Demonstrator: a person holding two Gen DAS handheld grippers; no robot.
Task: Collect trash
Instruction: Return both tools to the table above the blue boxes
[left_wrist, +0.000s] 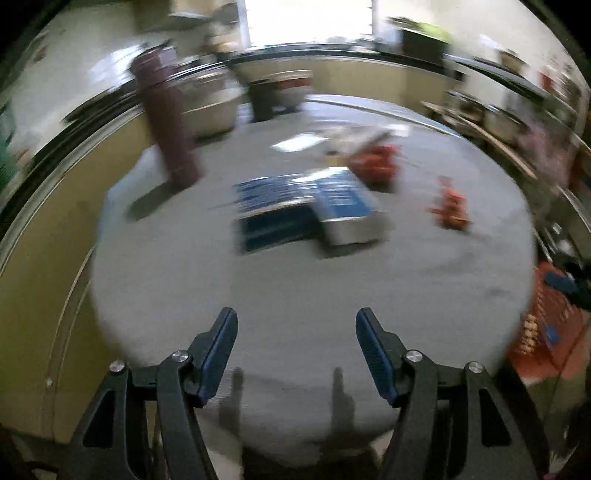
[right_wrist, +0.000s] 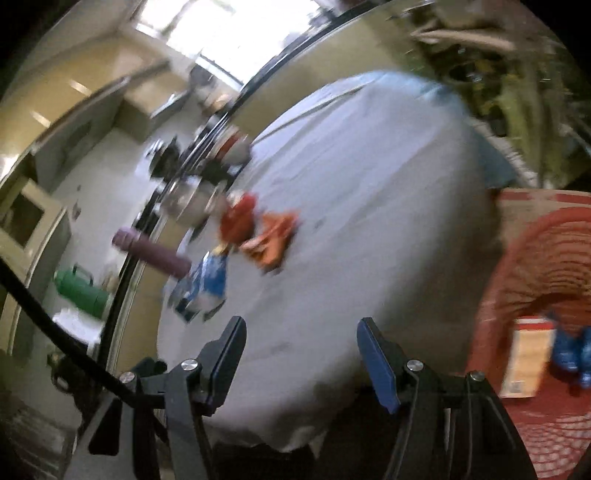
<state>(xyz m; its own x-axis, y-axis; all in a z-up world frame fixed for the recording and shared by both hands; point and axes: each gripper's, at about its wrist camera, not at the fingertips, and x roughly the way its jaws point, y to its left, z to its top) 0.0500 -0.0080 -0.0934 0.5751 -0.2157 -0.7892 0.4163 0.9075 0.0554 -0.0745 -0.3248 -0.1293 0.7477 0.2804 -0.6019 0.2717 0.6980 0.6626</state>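
Grey counter (left_wrist: 295, 295) carries the trash: a blue box (left_wrist: 347, 206) ahead of the released, empty left tool (left_wrist: 296, 354), orange wrappers (right_wrist: 273, 240) ahead-left of the released right tool (right_wrist: 301, 360). Red basket (right_wrist: 546, 258) sits right. Between pickups; next calls for reaching a wrapper.
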